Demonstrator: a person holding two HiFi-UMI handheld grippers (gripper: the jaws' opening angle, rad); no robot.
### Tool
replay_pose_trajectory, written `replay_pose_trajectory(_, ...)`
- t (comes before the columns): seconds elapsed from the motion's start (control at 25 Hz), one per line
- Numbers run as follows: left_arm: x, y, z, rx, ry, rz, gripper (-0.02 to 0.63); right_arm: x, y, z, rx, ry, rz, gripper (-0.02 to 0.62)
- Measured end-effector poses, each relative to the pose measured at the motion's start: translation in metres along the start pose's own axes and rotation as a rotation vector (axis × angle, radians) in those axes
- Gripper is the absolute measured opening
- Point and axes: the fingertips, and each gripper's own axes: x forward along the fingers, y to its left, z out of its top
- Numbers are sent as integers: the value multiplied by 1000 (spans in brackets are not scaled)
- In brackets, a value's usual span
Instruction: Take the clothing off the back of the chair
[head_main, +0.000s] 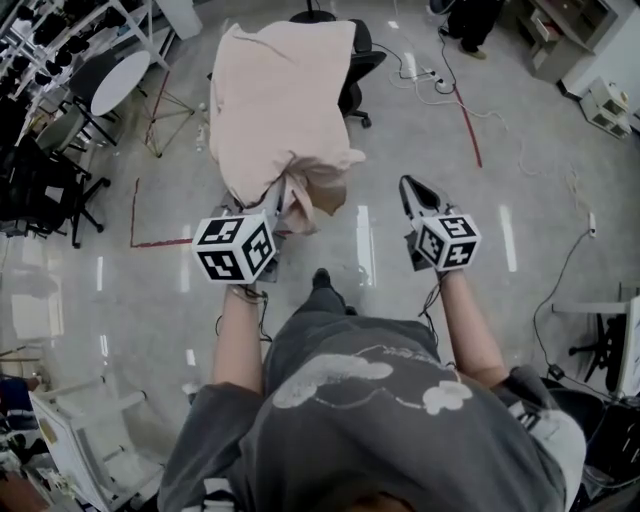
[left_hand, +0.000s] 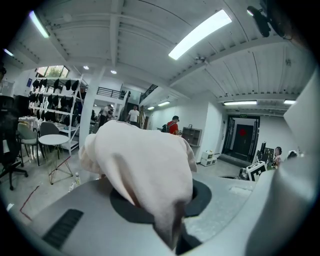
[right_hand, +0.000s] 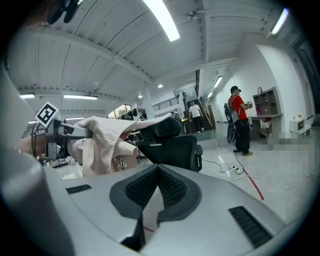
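Note:
A pale pink garment (head_main: 275, 100) stretches from the back of a black office chair (head_main: 357, 62) toward me, most of it lifted off the chair. My left gripper (head_main: 285, 203) is shut on the garment's near end. In the left gripper view the cloth (left_hand: 145, 165) bunches over the jaws and hides the fingertips of the left gripper (left_hand: 173, 226). My right gripper (head_main: 409, 184) hangs to the right of the garment, shut with nothing in it. In the right gripper view, the right gripper (right_hand: 159, 171) has its ribbed pads meeting, with the chair (right_hand: 172, 149) and the garment (right_hand: 102, 142) beyond.
A round white table (head_main: 120, 82) and black chairs (head_main: 45, 190) stand at the left. A power strip with cables (head_main: 440, 82) and red tape lines (head_main: 468, 128) lie on the floor right of the chair. A person in a red shirt (right_hand: 239, 120) stands at the far right.

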Motion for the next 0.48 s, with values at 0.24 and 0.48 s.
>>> replay_pose_trajectory(0.24, -13, -6, -12, -3, 19, -3, 66, -14, 5, -9, 26, -12, -5, -6)
replay_pose_trajectory(0.48, -22, -13, -29, -21, 43, -22, 66, -24, 10, -23, 54, -4, -2, -6)
